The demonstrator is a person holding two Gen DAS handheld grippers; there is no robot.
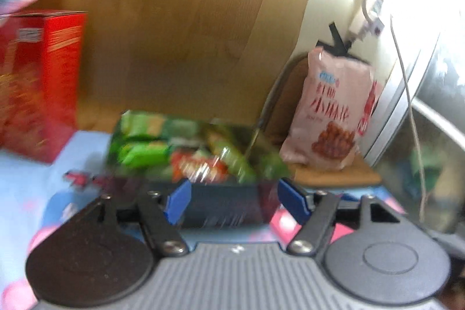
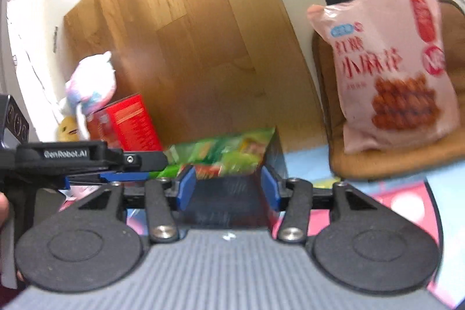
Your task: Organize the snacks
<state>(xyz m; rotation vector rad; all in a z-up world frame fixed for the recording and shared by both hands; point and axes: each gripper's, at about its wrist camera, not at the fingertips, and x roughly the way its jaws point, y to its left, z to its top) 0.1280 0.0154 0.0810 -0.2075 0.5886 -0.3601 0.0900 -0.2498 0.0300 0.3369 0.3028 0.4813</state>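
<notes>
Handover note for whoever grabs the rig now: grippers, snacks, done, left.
Left gripper: open, jaws either side of the dark box of green and red snack packets; contact unclear from blur.
Right gripper: open, straddling the same box at its near end.
Tall red carton stands left of the box; pink snack bag is propped on the brown chair cushion to the right.
Done: small packets boxed.
Left: probably carton and bag.

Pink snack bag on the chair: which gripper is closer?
Right. The right gripper is just left of the pink snack bag; the left gripper lies farther left, by the red box.
</notes>
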